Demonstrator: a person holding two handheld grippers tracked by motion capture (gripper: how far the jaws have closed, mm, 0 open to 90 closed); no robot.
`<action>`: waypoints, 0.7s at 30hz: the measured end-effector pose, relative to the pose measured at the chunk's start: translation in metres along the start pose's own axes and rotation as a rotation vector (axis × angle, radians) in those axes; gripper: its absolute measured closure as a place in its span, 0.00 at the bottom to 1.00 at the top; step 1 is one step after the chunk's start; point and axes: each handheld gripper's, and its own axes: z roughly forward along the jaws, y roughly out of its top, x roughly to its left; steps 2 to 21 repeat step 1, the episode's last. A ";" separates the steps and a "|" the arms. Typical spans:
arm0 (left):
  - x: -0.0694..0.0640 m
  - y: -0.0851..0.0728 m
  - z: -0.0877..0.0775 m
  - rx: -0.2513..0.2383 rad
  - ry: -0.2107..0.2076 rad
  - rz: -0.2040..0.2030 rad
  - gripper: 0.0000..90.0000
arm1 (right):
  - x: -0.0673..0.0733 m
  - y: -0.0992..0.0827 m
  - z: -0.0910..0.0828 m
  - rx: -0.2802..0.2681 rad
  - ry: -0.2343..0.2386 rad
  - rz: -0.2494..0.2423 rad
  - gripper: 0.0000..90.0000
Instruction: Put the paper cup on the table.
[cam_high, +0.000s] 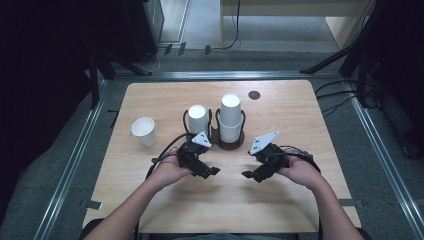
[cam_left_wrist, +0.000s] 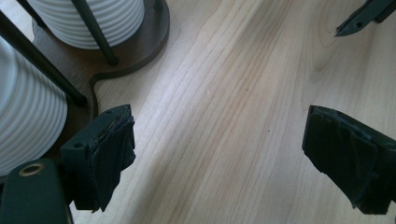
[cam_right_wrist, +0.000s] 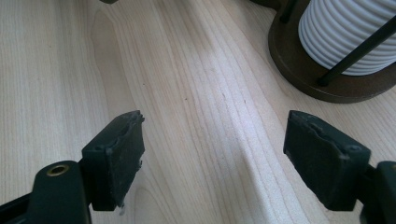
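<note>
Cups (cam_high: 230, 118) stand stacked in a wire holder (cam_high: 227, 141) so one lifts off easily. Left hand-held gripper (cam_high: 214, 171) and right hand-held gripper (cam_high: 247, 174) hover wide open, empty, above the bench (cam_high: 290, 115).

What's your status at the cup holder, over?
Left gripper open, empty, low over the table. Right gripper same. Cup stacks in holder, untouched. Loose cup far left; nothing in the way.
</note>
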 end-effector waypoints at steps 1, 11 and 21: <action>0.000 0.000 0.001 -0.005 0.005 0.000 0.11 | 0.000 0.000 0.000 0.001 -0.001 -0.001 0.23; 0.000 0.000 0.001 -0.005 0.005 0.000 0.11 | 0.000 0.000 0.000 0.001 -0.001 -0.001 0.23; 0.000 0.000 0.001 -0.005 0.005 0.000 0.11 | 0.000 0.000 0.000 0.001 -0.001 -0.001 0.23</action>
